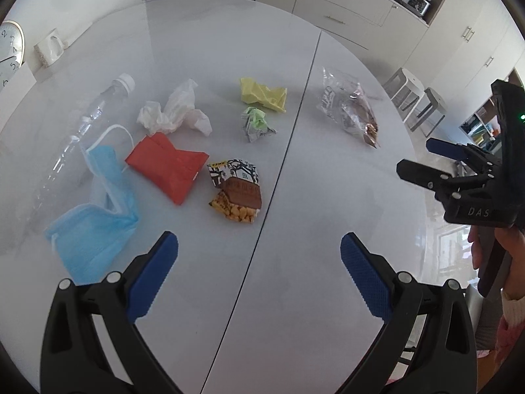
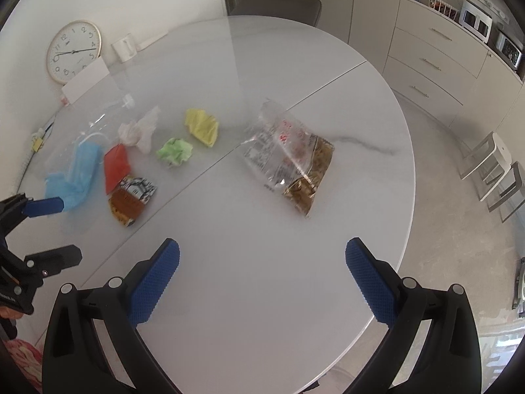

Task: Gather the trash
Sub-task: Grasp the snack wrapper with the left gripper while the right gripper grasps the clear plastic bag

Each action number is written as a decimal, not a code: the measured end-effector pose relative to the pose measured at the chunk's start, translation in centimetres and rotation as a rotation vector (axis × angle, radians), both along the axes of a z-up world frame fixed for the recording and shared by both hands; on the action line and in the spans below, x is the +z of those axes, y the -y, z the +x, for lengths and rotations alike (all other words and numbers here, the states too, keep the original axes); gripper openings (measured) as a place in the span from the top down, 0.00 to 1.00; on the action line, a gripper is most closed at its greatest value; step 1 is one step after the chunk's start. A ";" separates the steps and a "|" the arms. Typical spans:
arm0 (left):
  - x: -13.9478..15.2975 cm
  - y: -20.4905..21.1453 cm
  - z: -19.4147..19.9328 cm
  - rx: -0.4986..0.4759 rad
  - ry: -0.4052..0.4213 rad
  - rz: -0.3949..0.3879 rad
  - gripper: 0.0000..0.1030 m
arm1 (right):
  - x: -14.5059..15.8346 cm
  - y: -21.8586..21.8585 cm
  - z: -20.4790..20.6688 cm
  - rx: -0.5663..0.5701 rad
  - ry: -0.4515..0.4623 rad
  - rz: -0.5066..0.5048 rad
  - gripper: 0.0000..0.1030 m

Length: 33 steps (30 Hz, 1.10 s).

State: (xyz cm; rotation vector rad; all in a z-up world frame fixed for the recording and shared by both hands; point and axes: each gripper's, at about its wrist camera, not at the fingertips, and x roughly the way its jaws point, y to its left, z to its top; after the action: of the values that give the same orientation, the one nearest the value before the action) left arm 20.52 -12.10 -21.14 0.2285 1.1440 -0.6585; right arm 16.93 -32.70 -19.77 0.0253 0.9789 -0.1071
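Trash lies on a round white table [image 1: 328, 197]: a blue face mask [image 1: 95, 220], a red packet [image 1: 167, 167], a brown snack wrapper [image 1: 238, 190], white tissue [image 1: 177, 111], a green paper ball [image 1: 257, 124], yellow paper [image 1: 262, 95], a clear plastic bottle [image 1: 88, 121] and a clear snack bag [image 1: 351, 108]. My left gripper [image 1: 259, 269] is open and empty above the table's near part. My right gripper [image 2: 262, 275] is open and empty, with the clear snack bag [image 2: 292, 161] ahead of it. The right gripper also shows at the right of the left wrist view [image 1: 423, 157].
A wall clock [image 2: 73, 51], a white mug [image 2: 124, 47] and a white card [image 2: 85, 78] stand at the table's far left. A chair [image 2: 275, 6] is behind the table. Cabinets with drawers [image 2: 433, 62] and stools [image 2: 492, 167] are to the right.
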 end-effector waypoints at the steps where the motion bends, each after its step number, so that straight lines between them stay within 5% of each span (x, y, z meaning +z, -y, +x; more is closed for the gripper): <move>1: -0.6 0.3 0.5 0.016 -0.005 0.006 0.08 | -0.1 0.6 0.6 -0.009 0.004 0.003 0.02; 11: -4.4 2.8 4.5 0.107 -0.043 0.071 0.09 | -2.8 3.6 6.8 -0.024 0.000 -0.008 0.02; 20: -5.6 4.2 4.8 0.107 -0.050 0.096 0.24 | -4.7 2.2 9.0 0.101 -0.021 -0.102 0.03; 25: -5.3 4.5 5.1 0.086 -0.027 0.110 0.54 | -5.1 2.5 9.7 0.124 -0.028 -0.064 0.42; 33: -4.7 4.2 4.4 0.049 -0.018 0.096 0.70 | -4.5 3.1 9.6 0.127 -0.018 -0.023 0.66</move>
State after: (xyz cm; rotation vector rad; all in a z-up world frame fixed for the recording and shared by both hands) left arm 24.94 -16.32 -25.82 0.2754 1.1963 -0.5643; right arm 26.48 -35.82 -24.29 -0.0591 0.9950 -0.0025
